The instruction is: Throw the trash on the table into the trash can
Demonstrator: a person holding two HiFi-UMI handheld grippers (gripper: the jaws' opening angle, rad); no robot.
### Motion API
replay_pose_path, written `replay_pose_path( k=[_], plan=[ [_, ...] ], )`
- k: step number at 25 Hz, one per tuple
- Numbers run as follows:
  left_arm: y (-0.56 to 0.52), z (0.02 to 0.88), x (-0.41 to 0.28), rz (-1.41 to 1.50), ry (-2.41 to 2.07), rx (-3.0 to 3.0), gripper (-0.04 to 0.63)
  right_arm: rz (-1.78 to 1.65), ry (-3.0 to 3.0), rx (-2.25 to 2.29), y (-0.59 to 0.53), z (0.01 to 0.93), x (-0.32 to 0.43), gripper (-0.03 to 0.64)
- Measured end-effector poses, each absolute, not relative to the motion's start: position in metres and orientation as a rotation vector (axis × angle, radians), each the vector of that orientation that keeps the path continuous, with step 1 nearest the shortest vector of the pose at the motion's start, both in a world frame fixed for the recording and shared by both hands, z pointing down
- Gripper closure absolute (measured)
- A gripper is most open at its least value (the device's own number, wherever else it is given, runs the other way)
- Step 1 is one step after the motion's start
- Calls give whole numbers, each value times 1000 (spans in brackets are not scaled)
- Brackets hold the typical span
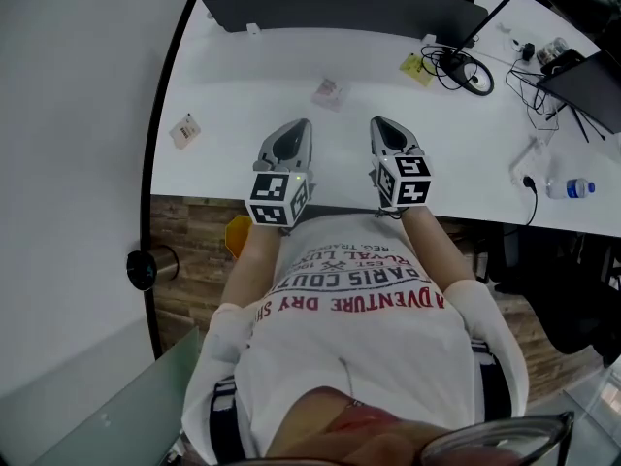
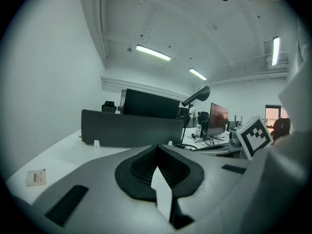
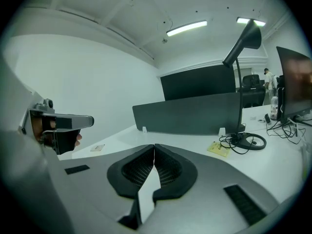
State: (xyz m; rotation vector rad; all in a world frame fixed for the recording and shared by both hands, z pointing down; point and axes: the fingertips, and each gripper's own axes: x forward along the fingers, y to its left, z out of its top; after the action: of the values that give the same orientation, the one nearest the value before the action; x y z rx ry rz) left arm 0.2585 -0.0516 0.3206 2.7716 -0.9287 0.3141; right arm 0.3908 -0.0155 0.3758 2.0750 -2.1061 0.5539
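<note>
Three bits of trash lie on the white table [image 1: 233, 76]: a small tan packet [image 1: 184, 129] at the left, a crumpled wrapper [image 1: 328, 92] in the middle, and a yellow slip [image 1: 417, 68] near the cables. My left gripper [image 1: 303, 122] and right gripper [image 1: 378, 121] sit side by side over the table's front edge, short of the wrapper. Both are shut with nothing between the jaws, as the left gripper view [image 2: 157, 147] and the right gripper view [image 3: 154, 146] show. The packet [image 2: 36, 178] lies left of my left gripper. The yellow slip [image 3: 218, 148] lies ahead to the right.
A dark partition [image 1: 340, 3] runs along the table's far side. Coiled black cables [image 1: 466, 71], a lamp arm and a laptop crowd the far right, with a water bottle [image 1: 572, 188] near the right front edge. A dark round object [image 1: 146, 268] stands on the floor at the left.
</note>
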Motion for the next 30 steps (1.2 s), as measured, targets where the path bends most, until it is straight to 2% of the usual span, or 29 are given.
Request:
replay_pose_path(
  k=[12, 14, 16, 25, 30],
  plan=[
    [-92, 387, 243, 359, -1012, 2572, 572, 733, -2090, 1779, -94, 456, 365, 581],
    [-106, 401, 244, 362, -1013, 2547, 572, 773, -2089, 1738, -117, 473, 361, 422],
    [-118, 413, 244, 372, -1014, 2528, 572, 807, -2071, 1715, -139, 491, 363, 399],
    [-156, 454, 262, 398, -998, 2472, 572, 890, -1909, 1700, -203, 563, 405, 374],
    [-150, 478, 268, 437, -961, 2433, 572, 802, -1831, 1657, -222, 582, 418, 376]
  ],
)
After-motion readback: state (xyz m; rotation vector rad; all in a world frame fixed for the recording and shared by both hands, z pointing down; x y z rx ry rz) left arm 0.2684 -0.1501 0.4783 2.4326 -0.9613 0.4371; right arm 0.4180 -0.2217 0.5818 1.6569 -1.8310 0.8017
